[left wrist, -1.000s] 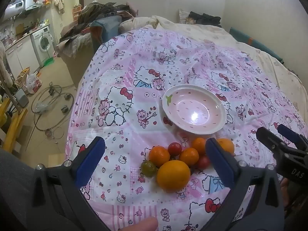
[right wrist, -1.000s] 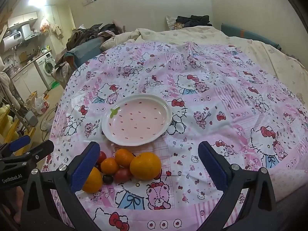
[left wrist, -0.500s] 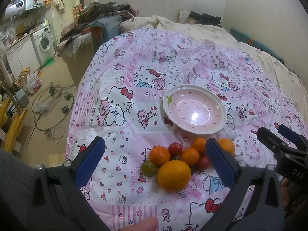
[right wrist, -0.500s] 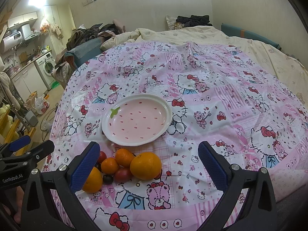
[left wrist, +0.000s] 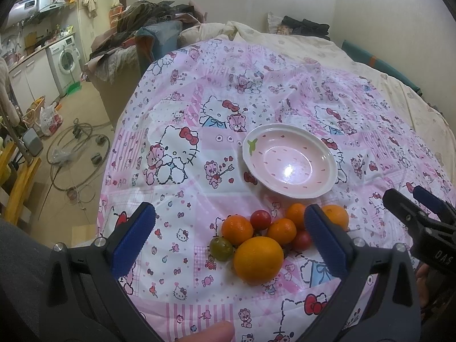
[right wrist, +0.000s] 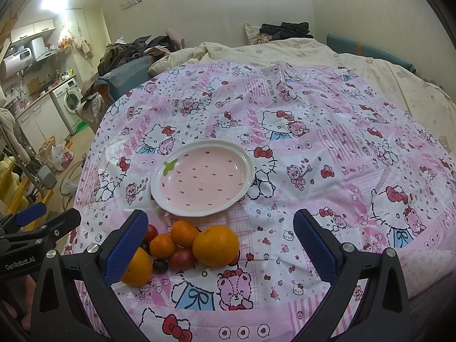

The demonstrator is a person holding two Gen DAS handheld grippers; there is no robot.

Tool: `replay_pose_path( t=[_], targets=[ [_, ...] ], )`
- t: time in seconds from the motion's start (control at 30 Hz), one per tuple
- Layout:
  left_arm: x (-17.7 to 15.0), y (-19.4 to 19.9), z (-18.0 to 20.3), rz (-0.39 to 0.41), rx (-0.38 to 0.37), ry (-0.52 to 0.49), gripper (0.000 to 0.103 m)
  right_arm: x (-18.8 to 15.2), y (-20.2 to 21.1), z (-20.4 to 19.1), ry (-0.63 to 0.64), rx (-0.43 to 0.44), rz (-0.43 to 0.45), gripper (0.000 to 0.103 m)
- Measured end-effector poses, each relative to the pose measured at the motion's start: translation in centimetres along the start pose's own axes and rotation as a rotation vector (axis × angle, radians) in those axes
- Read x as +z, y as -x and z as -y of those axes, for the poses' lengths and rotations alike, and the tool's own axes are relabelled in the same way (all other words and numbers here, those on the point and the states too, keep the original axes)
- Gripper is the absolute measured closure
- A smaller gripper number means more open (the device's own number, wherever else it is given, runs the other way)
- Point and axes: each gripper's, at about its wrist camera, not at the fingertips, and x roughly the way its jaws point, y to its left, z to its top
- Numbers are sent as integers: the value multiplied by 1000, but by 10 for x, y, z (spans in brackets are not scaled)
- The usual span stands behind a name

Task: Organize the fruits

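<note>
A pink strawberry-print plate lies empty on the pink cartoon-print cloth. Just in front of it is a cluster of fruit: a large orange, another orange, several small tangerines, red tomatoes, a green tomato and a dark plum. My left gripper hovers open over the cluster. My right gripper is open too, above the large orange. Neither holds anything.
The cloth covers a bed with a cream quilt behind. Left of the bed, the floor holds cables, bags and a washing machine. Piled clothes sit at the bed's far left corner. A fingertip shows at the bottom edge.
Both grippers have barely shifted; the left view has drifted slightly. Fruit and plate have not moved, and both grippers stay open.
</note>
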Motion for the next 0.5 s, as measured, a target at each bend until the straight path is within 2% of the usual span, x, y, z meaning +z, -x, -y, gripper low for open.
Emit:
replay_pose_path(
  t=[0.5],
  targets=[
    [0, -2, -7, 4, 0, 3, 0, 0, 2, 3, -2, 0, 4, 0]
  ],
)
